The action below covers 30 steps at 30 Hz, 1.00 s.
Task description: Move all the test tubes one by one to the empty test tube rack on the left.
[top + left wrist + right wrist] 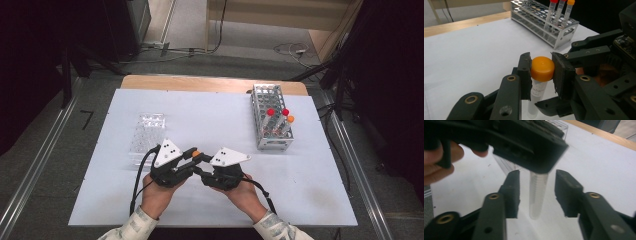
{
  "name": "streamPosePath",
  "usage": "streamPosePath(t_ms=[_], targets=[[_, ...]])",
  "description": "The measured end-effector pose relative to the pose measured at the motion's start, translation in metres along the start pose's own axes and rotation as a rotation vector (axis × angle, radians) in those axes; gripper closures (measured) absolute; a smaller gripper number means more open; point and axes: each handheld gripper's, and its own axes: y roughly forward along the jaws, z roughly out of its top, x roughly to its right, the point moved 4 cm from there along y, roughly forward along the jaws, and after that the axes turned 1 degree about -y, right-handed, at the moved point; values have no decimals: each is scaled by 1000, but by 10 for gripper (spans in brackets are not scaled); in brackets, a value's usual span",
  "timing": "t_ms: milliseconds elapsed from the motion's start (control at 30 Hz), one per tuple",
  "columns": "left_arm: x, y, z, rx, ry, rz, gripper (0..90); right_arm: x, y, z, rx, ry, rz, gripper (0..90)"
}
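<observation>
both grippers meet near the tabletop's (210, 120) front edge: we judge a handover, our left gripper (541, 68) clamping the orange-capped tube (542, 68), right gripper (537, 192) jaws apart around its body, withdrawing next.

My tabletop (210, 200) is white with a wooden far edge. On it, a metal tube rack (271, 120) stands at upper right of the high view, a clear plastic rack (147, 136) at centre left.

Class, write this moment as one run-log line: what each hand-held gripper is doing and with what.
left hand-held gripper: shut on orange cap of tube | right hand-held gripper: open around tube, not touching | metal rack: three capped tubes
</observation>
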Motion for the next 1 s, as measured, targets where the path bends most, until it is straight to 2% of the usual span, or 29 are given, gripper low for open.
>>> streamPosePath(t_ms=[167, 433, 767, 1000], targets=[[-6, -8, 2, 7, -19, 11, 703, 11, -9, -1, 6, 21, -8, 442], [-20, -31, 11, 28, -55, 20, 703, 28, -21, -7, 2, 54, -46, 411], [-47, -74, 25, 51, -98, 57, 703, 46, -34, -15, 0, 83, -90, 410], [-68, -91, 25, 45, -118, 105, 703, 52, -40, -16, 2, 93, -110, 410]])
